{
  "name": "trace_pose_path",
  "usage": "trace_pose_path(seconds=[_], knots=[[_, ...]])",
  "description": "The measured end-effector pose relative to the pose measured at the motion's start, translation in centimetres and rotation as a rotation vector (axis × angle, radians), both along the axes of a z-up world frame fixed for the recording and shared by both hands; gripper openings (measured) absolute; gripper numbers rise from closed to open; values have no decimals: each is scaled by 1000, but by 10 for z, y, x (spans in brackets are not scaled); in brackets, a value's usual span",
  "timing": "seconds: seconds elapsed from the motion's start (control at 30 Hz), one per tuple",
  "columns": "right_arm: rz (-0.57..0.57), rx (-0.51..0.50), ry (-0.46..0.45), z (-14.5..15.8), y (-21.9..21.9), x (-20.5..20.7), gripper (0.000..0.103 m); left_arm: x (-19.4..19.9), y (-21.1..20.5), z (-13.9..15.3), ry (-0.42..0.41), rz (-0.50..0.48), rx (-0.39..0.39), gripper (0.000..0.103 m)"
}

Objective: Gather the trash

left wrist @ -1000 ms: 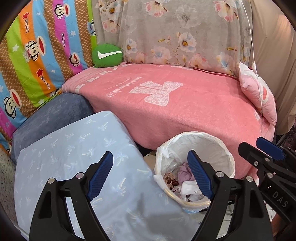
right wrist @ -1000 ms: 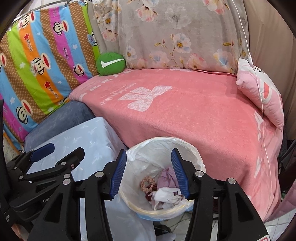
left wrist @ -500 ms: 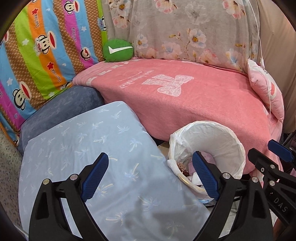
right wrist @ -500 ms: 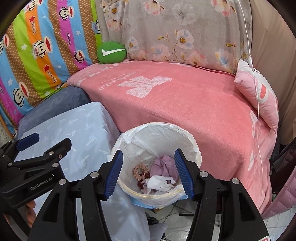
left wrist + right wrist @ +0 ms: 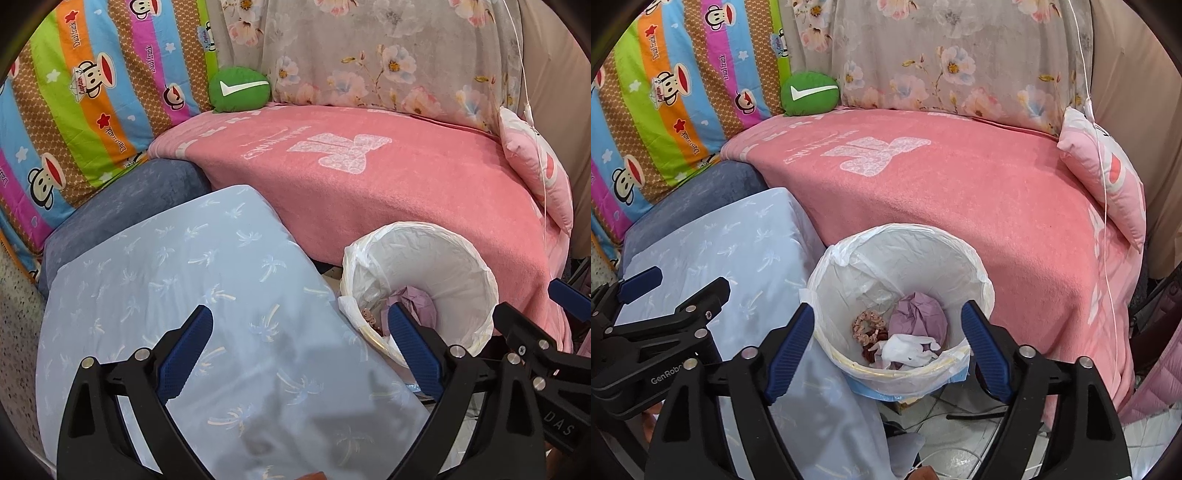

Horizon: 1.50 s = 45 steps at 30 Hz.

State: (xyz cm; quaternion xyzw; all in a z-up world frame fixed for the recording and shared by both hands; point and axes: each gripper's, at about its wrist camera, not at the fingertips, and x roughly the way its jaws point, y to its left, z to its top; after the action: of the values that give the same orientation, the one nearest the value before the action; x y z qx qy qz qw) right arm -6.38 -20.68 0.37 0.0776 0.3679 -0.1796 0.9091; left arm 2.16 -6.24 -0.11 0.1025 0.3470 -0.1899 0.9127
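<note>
A white-lined trash bin point(image 5: 905, 258) point(image 5: 454, 251) stands on the floor between the pink-covered sofa and a light blue cushion. Inside lie a crumpled lilac paper point(image 5: 918, 317), a white tissue point(image 5: 905, 350) and a pink scrunchie point(image 5: 866, 326). My right gripper point(image 5: 888, 341) hovers above the bin's near rim; its jaws are opening and nothing is between them. My left gripper point(image 5: 299, 350) hangs over the blue cushion, left of the bin, jaws opening wide and empty. Each gripper shows at the edge of the other's view.
A pink blanket point(image 5: 388, 184) covers the sofa seat. A green round cushion point(image 5: 238, 90) sits at the back, a pink pillow point(image 5: 1108, 177) at the right. The light blue cushion point(image 5: 184, 295) lies on a dark blue one. Tiled floor and cables point(image 5: 960, 417) lie under the bin.
Both grippers' jaws have spread wider, the right one most. Both views have sunk slightly, and the bin's contents show more fully between the right fingers.
</note>
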Motion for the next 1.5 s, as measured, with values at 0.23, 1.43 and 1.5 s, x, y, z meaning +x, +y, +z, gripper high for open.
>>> trace_pose_path(seconds=[0.23, 1.43, 1.5], knots=[[-18, 3, 27, -11, -2, -2, 85, -1, -1, -6, 5, 3, 10, 95], [-42, -35, 83, -32, -7, -16, 98, -8, -16, -31, 55, -1, 62, 96], [-43, -34, 86, -33, -7, -16, 98, -8, -17, -32, 59, -1, 66, 96]])
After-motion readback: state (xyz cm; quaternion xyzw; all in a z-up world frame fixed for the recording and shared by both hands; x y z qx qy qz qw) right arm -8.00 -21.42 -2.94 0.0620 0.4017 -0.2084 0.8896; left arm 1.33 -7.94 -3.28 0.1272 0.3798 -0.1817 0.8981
